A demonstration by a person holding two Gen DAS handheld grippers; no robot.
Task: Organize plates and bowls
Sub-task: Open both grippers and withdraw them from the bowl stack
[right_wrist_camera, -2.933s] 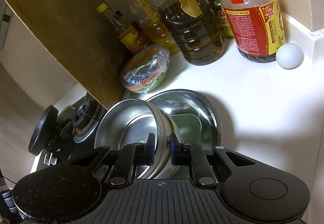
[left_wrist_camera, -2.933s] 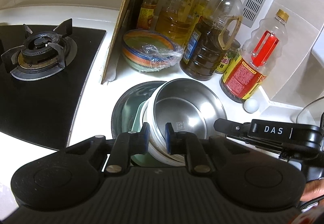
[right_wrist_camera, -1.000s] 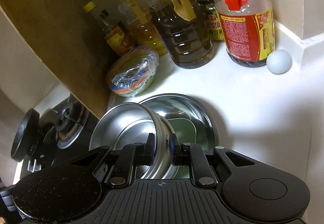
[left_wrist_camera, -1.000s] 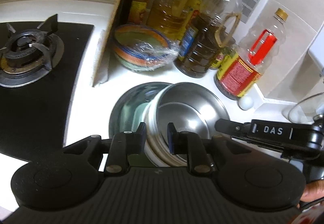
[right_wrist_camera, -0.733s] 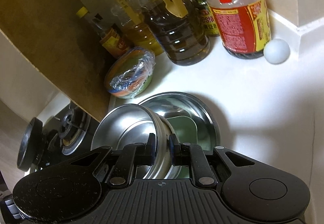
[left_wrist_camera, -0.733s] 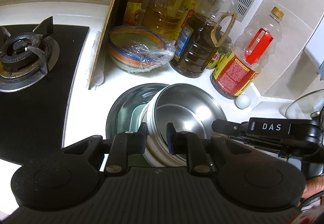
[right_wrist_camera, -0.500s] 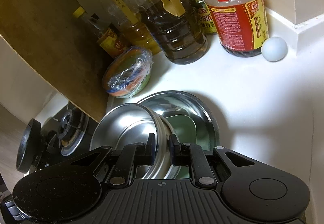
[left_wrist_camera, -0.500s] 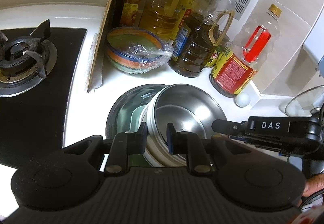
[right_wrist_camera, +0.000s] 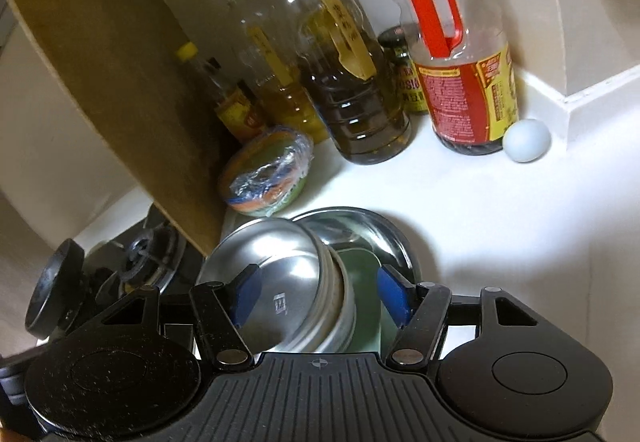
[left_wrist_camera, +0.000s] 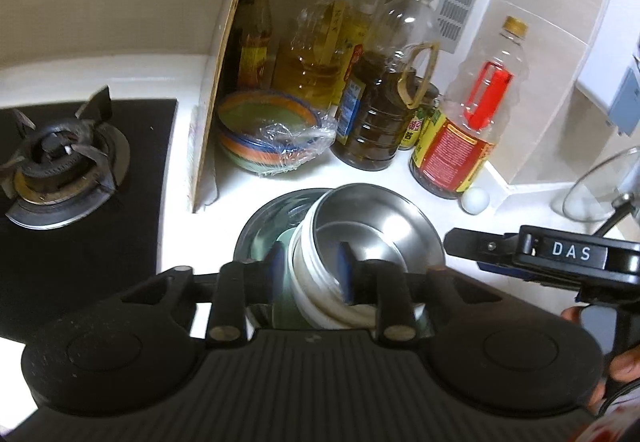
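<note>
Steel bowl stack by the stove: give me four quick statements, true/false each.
1. The steel bowl lies tilted in the larger steel basin. True.
2. The right gripper is clamped on the bowl's rim. False: its jaws are opening, pads clear of the rim.
3. An egg sits beside the red-handled bottle. True.
4. The striped bowl is uncovered. False: plastic wrap covers it.

Right gripper [right_wrist_camera: 318, 292] jaws opening around tilted steel bowl [right_wrist_camera: 272, 262]; pads clear.
</note>
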